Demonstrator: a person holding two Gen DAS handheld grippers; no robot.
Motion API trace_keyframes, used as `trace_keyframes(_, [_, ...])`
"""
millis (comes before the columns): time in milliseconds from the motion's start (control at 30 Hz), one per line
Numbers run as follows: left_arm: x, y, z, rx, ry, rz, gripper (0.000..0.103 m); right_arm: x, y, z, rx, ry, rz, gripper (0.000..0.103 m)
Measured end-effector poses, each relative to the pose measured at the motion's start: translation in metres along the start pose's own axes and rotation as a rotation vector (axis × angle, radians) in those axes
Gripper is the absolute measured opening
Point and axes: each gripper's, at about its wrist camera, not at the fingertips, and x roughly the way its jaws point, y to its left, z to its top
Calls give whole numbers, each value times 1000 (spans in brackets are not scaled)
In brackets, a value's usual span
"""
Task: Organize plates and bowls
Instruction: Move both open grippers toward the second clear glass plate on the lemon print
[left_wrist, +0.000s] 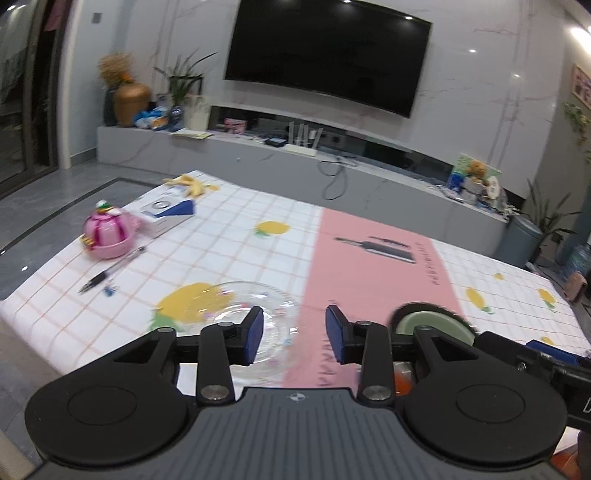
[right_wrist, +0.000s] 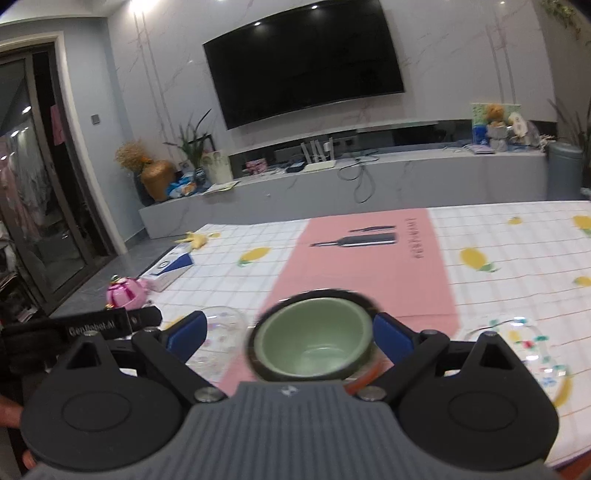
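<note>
With both claws, left (left_wrist: 294, 334) and right (right_wrist: 289, 334), gaping empty over the desk (left_wrist: 236, 236), next: grip green bowl (right_wrist: 314, 341), then stack.

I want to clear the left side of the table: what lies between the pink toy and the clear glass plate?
In the left wrist view, a pen and a small blue clip lie on the tablecloth between the pink toy and the glass plate.

On the table: one green bowl (right_wrist: 314, 341), two glass plates (right_wrist: 221, 332) (right_wrist: 532, 347), one pink toy (left_wrist: 107, 234), one pen (left_wrist: 110, 271), one box (left_wrist: 166, 212), one banana peel (left_wrist: 192, 184).
</note>
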Motion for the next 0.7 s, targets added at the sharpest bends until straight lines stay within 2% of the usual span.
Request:
trace_keyframes(133, [3,23,-4,-53,16,8,51,27,27,-2,-37,82,42,95])
trace_keyframes(300, [10,49,-7,-147,24,38,63,55,52,-6,-51,142,58,95])
trace_keyframes(400, [17,65,-6,-214,22,49,63,70,61,-7,-42,175,59,95])
trace_keyframes(567, [29,83,-5,-265,20,50,64,99,72,-6,-43,190,62,96])
trace_keyframes(700, [46,97,-7,-335,53,43,63,117,79,-4,-70,170,15,95])
